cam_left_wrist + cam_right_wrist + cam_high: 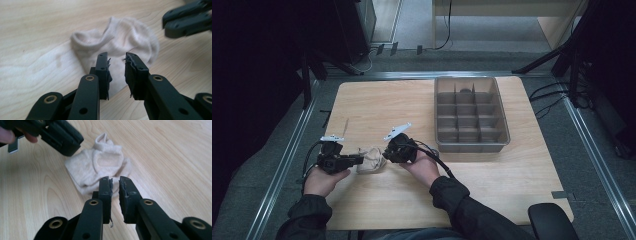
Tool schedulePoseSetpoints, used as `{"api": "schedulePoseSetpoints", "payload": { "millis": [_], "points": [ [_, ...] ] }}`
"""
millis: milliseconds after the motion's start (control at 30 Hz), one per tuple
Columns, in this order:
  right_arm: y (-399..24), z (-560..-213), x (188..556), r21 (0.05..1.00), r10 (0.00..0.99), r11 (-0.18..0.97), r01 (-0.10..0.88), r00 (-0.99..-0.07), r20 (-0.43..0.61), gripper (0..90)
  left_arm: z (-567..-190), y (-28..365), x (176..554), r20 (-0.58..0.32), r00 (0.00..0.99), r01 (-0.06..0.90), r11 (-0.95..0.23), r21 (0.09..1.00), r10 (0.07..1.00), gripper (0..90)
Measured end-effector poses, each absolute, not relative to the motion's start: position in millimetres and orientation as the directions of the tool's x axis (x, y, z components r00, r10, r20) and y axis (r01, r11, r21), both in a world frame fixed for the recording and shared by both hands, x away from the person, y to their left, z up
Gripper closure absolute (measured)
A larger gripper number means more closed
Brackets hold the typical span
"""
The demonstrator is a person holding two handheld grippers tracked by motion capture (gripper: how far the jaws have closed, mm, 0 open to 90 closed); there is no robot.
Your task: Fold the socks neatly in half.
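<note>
Both claws, left (pixel 117 60) and right (pixel 114 182), hang released beside my crumpled beige cotton sock (pixel 120 40); next I'd pinch its edges.

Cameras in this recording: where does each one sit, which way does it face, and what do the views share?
High view: above the person's side, looking forward and down on the table, tray, both forearms.
Left gripper view: rides the left gripper, looking along its parted jaws at the sock.
Right gripper view: rides the right gripper, jaws narrowly parted, facing the sock.
Shared: the sock lies loose; each gripper view catches the other gripper.
</note>
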State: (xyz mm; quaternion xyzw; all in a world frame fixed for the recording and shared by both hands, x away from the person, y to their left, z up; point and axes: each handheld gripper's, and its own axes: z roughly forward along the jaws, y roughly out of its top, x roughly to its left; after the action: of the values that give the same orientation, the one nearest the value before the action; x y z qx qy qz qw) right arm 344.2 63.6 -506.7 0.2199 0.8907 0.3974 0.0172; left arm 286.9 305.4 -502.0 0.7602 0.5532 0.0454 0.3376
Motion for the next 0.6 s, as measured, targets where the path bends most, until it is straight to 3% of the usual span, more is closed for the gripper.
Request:
{"api": "schedulePoseSetpoints", "payload": {
  "millis": [600],
  "points": [
    [110.3, -512.1, 346.7, 0.703, 0.361, 0.612, 0.361, -0.919, 0.158, 80.9, -520.2, 306.7, 289.8, -0.294, 0.398, 0.823, -0.197, 0.533, 0.869, 73.8]
  ]
}}
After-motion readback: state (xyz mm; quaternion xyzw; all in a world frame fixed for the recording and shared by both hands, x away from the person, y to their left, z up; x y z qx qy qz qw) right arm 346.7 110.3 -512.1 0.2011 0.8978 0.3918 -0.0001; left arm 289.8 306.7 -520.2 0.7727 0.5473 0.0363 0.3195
